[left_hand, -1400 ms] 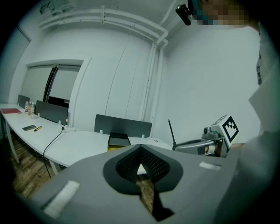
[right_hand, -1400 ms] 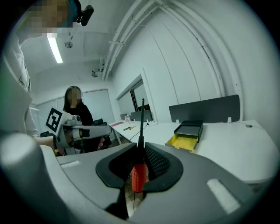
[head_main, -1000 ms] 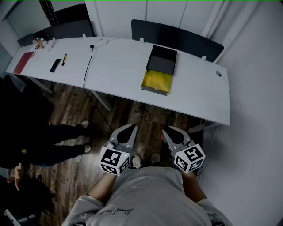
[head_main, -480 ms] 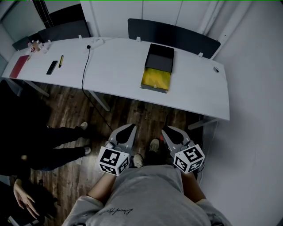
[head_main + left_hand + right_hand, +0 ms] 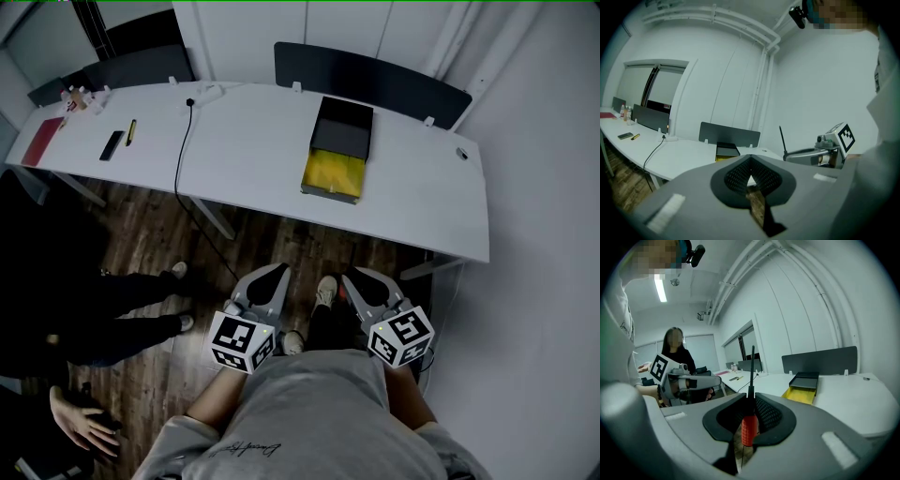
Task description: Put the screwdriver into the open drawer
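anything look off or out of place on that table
Nothing looks spilled or broken. The only oddity is a black cable that crosses the white table and hangs off its front edge toward the floor. The yellow drawer standing open suits the task.

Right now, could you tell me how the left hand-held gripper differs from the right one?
The right hand-held gripper clamps a red-handled screwdriver; the left hand-held gripper holds nothing. The left's jaws meet at their tips; the right's are kept apart by the tool. Both point toward the white table.
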A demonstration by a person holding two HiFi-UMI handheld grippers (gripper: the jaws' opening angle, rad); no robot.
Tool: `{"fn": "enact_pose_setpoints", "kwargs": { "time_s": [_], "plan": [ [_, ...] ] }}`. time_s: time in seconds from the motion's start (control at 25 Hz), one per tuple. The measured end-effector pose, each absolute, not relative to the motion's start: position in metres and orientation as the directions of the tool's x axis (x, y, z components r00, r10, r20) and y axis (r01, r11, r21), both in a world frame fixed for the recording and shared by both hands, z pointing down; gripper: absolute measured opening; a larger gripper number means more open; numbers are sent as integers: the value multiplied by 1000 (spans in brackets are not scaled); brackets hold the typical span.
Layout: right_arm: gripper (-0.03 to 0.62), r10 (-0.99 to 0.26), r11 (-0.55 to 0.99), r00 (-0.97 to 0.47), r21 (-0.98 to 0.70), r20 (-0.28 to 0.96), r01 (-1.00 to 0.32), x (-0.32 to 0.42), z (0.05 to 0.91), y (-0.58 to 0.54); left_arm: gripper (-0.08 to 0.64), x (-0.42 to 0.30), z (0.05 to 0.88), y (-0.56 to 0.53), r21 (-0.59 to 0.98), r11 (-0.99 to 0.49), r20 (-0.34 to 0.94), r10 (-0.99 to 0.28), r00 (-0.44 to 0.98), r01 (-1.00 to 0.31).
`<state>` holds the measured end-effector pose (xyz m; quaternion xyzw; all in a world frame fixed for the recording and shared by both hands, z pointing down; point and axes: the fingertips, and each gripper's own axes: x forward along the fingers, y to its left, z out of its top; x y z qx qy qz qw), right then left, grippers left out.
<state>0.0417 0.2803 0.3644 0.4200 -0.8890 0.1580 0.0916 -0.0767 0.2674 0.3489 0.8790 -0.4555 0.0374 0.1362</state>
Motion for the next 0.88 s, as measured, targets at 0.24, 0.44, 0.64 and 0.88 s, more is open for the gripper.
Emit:
{"fn": "enact_pose_setpoints", "kwargs": {
  "time_s": [0.24, 0.44, 0.64, 0.88],
  "plan": [
    [74, -708, 607, -641, -210, 295, -767, 40, 370, 256, 2, -77, 351, 243, 206, -541, 187, -796, 575, -815],
    [74, -703, 607, -643, -215, 303, -765, 48, 376, 219, 2, -70, 355, 207, 209, -537, 193, -796, 573, -817],
    [74, -693, 615, -651, -217, 309, -758, 53, 377, 170, 2, -65, 358, 160, 212, -528, 200, -800, 565, -822],
    [74, -678, 629, -662, -216, 320, -747, 65, 374, 117, 2, -51, 354, 107, 214, -523, 202, -802, 562, -825]
  ]
}}
